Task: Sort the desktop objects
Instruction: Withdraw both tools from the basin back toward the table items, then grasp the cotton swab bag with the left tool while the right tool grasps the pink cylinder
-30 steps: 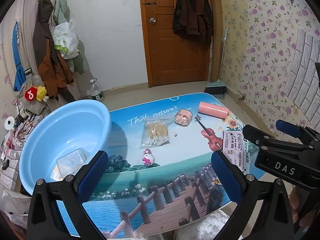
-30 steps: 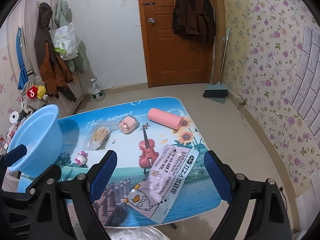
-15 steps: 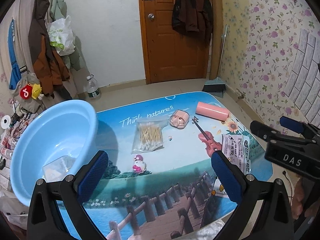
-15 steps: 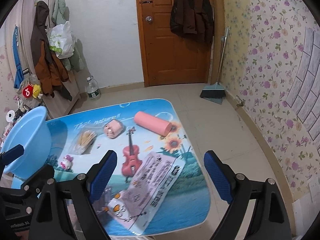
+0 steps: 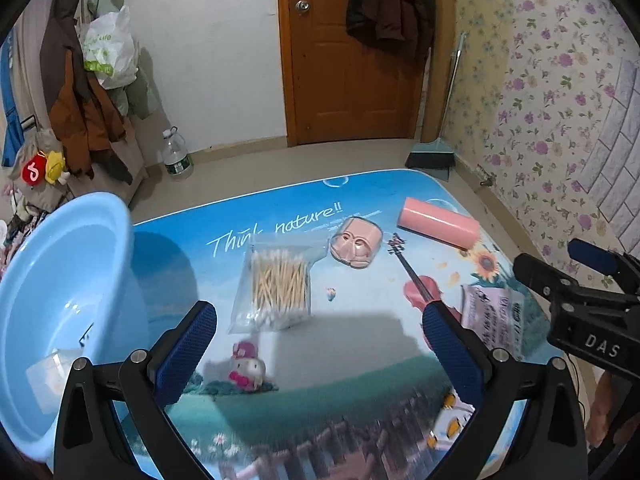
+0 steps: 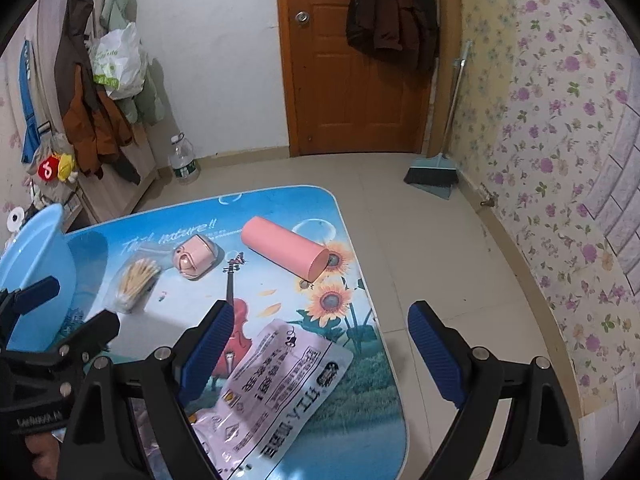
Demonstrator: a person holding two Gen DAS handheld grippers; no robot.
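On the picture-printed table (image 5: 360, 184) lie a clear bag of cotton swabs (image 5: 278, 286), a small pink case (image 5: 356, 242), a pink roll (image 5: 438, 228), a little pink-and-white figurine (image 5: 246, 368) and a white printed packet (image 6: 276, 388). My left gripper (image 5: 320, 352) is open and empty above the table's near middle, over the figurine. My right gripper (image 6: 320, 354) is open and empty above the packet at the table's right edge. The roll (image 6: 286, 248), the case (image 6: 194, 258) and the swabs (image 6: 134, 280) also show in the right wrist view.
A light blue basin (image 5: 52, 300) stands at the table's left end with a clear packet (image 5: 46, 372) inside. Beyond are a brown door (image 5: 352, 52), hung coats (image 5: 76, 92), a water bottle (image 5: 176, 156) and a broom (image 5: 432, 156) on the floor.
Both grippers have moved forward and lower toward the table. The left view swung right, away from the basin. The right one shifted right, over the packet and table edge.
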